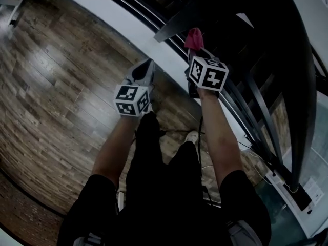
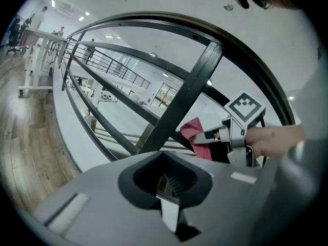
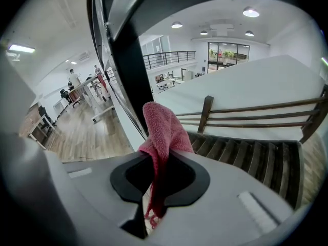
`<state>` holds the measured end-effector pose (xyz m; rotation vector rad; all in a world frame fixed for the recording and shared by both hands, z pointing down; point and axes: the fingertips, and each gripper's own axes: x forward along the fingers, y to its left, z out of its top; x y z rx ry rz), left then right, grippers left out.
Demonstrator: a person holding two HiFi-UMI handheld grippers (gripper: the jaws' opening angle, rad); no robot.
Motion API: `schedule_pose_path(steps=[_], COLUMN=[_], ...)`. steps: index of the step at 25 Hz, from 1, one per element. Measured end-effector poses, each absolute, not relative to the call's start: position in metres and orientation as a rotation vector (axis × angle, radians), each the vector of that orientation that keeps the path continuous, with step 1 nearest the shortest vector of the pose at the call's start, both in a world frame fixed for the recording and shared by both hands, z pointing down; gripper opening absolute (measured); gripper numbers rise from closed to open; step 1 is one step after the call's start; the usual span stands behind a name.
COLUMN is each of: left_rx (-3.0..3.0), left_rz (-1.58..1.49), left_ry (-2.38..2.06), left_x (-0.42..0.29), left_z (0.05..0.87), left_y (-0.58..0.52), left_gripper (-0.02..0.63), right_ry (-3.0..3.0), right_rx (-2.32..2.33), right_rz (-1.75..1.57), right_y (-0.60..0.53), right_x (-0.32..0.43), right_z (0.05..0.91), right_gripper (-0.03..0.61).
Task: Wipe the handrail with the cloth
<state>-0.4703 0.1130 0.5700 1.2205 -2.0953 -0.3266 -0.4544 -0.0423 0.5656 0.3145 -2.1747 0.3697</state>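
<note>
Handrail [image 2: 169, 17] arches over my left gripper [image 2: 169, 191], whose jaws are closed on nothing. Further right, my right gripper [image 3: 154, 193] pinches the pink cloth [image 3: 163, 129], which sticks up just beside a black railing bar [image 3: 130, 70].

Cloth [image 3: 163, 129]: pink-red, fuzzy looped weave far as we can see, matt, loose threads at bottom edge.
Handrail [image 1: 301, 60]: looks like dark metal to us, smooth, faint sheen along top.
Balusters [image 2: 184, 101]: same dark finish, flat smooth bars.
Right gripper [image 3: 154, 186] and left gripper [image 2: 170, 188]: grey plastic shells, matt, with black matt collar round jaws. We spot ribbed pad on left one.
Floor [image 1: 56, 86], left side: wood-look planks, strong grain, soft shine.
Far stair treads [image 3: 246, 152]: brown wood, dull.
Marker cubes [image 1: 207, 73]: crisp black-white print, low gloss.
</note>
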Motion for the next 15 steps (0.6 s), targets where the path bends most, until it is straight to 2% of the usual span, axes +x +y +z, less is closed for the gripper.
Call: schedule_pose_path(steps=[6,10,15], left_rx=[1.238,1.257,1.346], left_rz=[-0.266,-0.208,-0.16], left_ry=[-2.09,-2.094,-2.106], left_x=[-0.456,-0.446,-0.424], left_z=[0.571,0.564,0.551], left_y=[0.133,0.143,0.129], left_gripper=[0.0,0.0,0.0], right_ry=[-2.232,-2.341,-2.522], right_rx=[0.305,0.186,-0.056], right_rz=[0.399,0.544,0.735], right_y=[-0.037,-0.02,0.02], right_x=[-0.471,-0.479,-0.43], right_z=[0.566,0.552,0.506], right_gripper=[0.04,0.04,0.04])
